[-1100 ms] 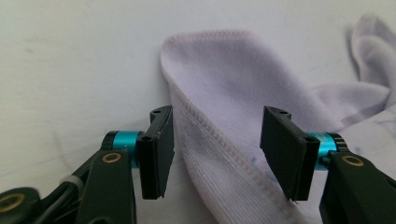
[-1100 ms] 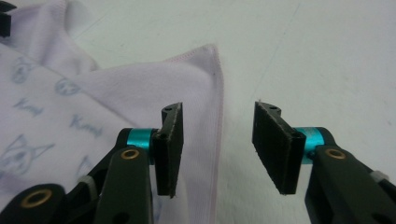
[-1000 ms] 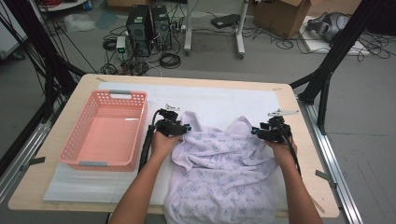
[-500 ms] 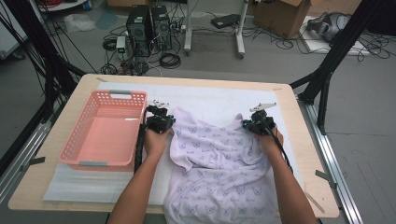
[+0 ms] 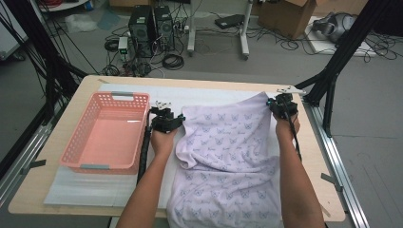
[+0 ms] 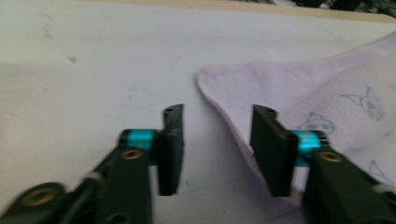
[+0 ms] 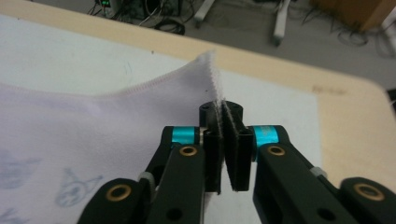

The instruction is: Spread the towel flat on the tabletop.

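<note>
Across the worktop's [image 5: 85,199] centre lies the lilac printed cloth [image 5: 228,156]: light, limp, prone to sag. Right gripper [image 7: 223,140] jaws pinch its far corner hem; left gripper [image 6: 215,144] jaws just opened, straddling the edge unclamped. Best hold: hemmed corners.

The pale lilac cloth [image 5: 228,156] with little printed cat faces is lying spread across the desk [image 5: 62,199], its near end hanging over the front edge. Its far right corner is lifting off the surface, pinched thin between my right claw [image 7: 223,140]. Its far left corner is lying flat and loose, rumpled folds running behind it.
</note>
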`<state>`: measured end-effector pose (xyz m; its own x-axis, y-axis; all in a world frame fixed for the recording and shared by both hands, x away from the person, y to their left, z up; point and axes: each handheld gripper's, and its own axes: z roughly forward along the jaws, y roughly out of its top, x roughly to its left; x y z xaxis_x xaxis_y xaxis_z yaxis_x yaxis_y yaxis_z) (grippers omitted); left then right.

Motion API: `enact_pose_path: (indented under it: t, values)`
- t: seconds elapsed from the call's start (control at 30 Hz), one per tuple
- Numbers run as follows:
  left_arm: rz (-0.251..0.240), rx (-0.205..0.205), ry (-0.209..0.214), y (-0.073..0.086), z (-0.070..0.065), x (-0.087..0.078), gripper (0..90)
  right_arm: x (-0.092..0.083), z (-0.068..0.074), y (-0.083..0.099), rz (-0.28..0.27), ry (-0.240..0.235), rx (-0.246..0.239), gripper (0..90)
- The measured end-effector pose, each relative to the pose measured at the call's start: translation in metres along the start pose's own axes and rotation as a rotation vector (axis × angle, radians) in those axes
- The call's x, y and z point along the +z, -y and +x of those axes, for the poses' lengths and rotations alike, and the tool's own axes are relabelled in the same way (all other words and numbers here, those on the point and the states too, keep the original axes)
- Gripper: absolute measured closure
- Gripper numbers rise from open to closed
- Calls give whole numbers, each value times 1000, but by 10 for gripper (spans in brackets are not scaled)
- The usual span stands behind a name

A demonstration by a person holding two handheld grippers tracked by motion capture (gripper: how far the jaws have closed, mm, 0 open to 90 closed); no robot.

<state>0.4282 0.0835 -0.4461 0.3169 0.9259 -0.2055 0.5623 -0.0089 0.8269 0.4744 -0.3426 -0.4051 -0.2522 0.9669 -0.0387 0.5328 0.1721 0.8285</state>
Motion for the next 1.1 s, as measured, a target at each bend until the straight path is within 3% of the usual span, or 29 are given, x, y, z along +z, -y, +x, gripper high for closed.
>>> enact_pose_path:
  t: [0.03,0.13,0.23,0.3,0.37,0.4,0.43,0.47,0.6,0.67,0.7,0.8,0.93,1.03,1.1]
  values:
    - [9,11,2,0,0,0,468,0,-2,1,17,13,25,648]
    - [37,0,45,2,-1,2,450,-6,-6,4,17,-12,71,615]
    - [72,17,97,5,-9,7,451,-14,-6,7,30,-58,53,610]
    - [77,68,87,6,-17,9,457,-21,-6,10,34,-83,44,604]
    - [89,115,89,7,-23,10,629,-28,-7,15,33,-102,36,603]
    - [108,136,92,6,-24,12,759,-32,-7,18,31,-113,34,602]
    - [109,142,77,4,-26,13,850,-36,-8,21,35,-121,30,600]
    - [114,147,46,1,-26,14,873,-40,-9,23,40,-130,28,598]
    - [51,101,-64,-12,-14,19,879,-56,-10,38,45,-175,29,599]
    - [36,91,-102,-19,-8,20,879,-63,-9,47,66,-197,23,597]
    - [16,74,-100,-21,-6,18,879,-64,-10,51,107,-215,29,588]
    - [6,39,-90,-23,0,13,863,-70,-7,63,101,-234,16,583]
    - [33,-15,-4,-21,4,8,575,-66,2,75,128,-306,23,570]
    - [24,-21,72,-20,1,0,512,-60,15,80,162,-353,-11,578]
    - [22,-8,101,-19,-2,-5,500,-56,23,81,199,-337,-70,713]
